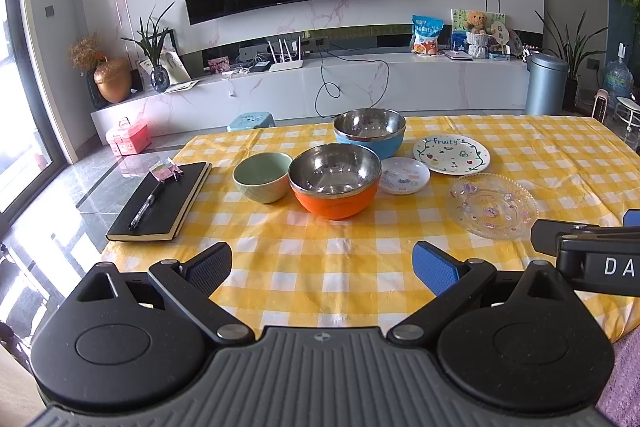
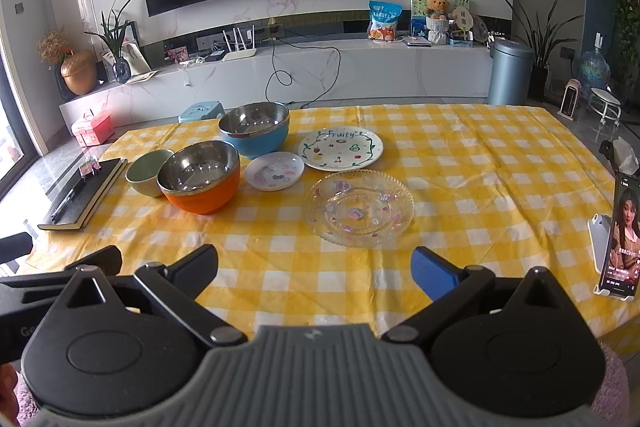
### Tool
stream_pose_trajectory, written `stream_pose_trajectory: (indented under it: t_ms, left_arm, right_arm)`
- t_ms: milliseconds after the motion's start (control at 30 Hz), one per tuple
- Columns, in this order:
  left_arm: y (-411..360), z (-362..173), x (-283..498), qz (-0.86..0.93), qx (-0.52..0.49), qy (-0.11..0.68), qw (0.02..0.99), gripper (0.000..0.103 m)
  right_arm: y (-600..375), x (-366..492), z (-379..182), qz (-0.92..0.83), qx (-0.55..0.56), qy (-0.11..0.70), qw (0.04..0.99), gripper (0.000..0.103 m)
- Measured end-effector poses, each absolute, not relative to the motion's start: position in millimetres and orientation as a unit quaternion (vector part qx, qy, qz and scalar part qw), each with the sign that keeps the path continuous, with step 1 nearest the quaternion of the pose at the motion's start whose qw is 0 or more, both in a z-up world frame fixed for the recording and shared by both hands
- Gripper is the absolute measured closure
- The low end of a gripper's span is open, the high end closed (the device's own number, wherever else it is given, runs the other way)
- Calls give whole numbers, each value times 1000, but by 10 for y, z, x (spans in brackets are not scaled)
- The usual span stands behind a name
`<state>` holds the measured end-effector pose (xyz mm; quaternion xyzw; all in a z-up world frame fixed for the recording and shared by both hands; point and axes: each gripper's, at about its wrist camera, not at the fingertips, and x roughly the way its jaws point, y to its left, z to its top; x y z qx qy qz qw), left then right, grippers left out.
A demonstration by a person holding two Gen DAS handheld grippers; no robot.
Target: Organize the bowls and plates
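Both grippers hover over the near edge of a table (image 2: 500,163) spread with a yellow-and-white checked cloth, jaws spread wide and holding nothing; the left gripper (image 1: 322,267) faces the bowls, the right gripper (image 2: 314,269) faces the plates. The crockery lies ahead of both, in a loose cluster toward the table's middle. Nearest the right jaws, almost straight ahead, is the clear glass plate (image 2: 359,207), flat, scallop-rimmed, ribbed, printed with small pink motifs; being round it has no long axis, so its near rim is the likely place to take it, and the right hand is judged the closer. Beyond it lie the small white plate (image 2: 274,171) and the larger white "Fruity" plate (image 2: 340,148), both glazed and flat, edges just beside each other. Ahead of the left jaws stands the orange bowl (image 1: 335,180), steel-lined and glossy; the pale green ceramic bowl (image 1: 263,177) appears to touch its left side; the blue steel-lined bowl (image 1: 369,132) stands behind. A black notebook (image 1: 161,202) carrying a pen lies apart at the left.
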<state>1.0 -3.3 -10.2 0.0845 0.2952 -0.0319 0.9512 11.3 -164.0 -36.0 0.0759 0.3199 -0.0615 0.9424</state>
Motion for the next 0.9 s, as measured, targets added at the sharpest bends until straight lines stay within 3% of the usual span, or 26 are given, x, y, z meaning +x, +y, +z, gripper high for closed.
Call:
stream_pose_trajectory:
  t_ms: [900]
  left_arm:
    - [-20,-96,19,-33,84,297,951,0]
  right_arm:
    - [-1648,112,-362,-61,76,320,942,3]
